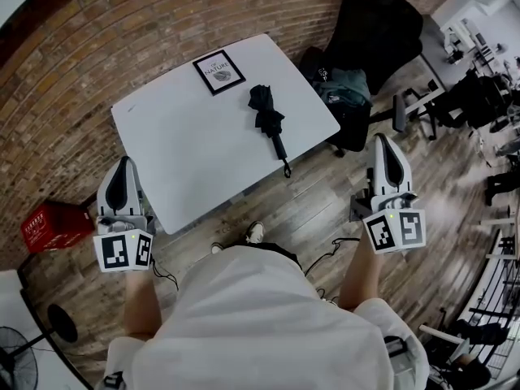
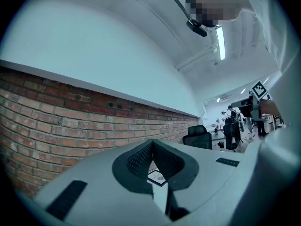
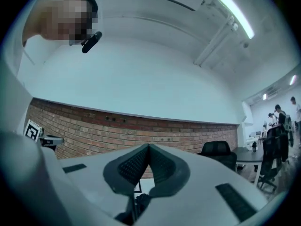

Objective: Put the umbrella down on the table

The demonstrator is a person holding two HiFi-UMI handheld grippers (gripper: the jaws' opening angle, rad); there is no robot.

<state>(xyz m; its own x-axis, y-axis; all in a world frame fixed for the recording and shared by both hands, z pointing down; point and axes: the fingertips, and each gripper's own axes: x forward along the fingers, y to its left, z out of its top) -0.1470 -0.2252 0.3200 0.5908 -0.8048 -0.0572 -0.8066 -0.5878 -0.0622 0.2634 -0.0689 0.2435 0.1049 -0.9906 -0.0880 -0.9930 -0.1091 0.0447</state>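
A black folded umbrella [image 1: 268, 120] lies on the white table [image 1: 187, 169], strap end toward the near edge. Neither gripper touches it. My left gripper [image 1: 122, 164] is held off the table's left corner, jaws together with nothing between them; in the left gripper view its tips [image 2: 151, 142] meet. My right gripper [image 1: 384, 141] hangs to the right of the table over the wooden floor, also shut and empty, with its tips [image 3: 148, 147] touching. A dark shape low beneath the right jaws may be the umbrella [image 3: 137, 202].
A framed picture [image 1: 218, 71] lies at the table's far side. A black office chair [image 1: 375, 31] and a bag with a teal garment [image 1: 345, 89] stand right of the table. A red crate [image 1: 50, 224] sits by the brick wall [image 1: 122, 31]. A fan [image 1: 16, 366] is at bottom left.
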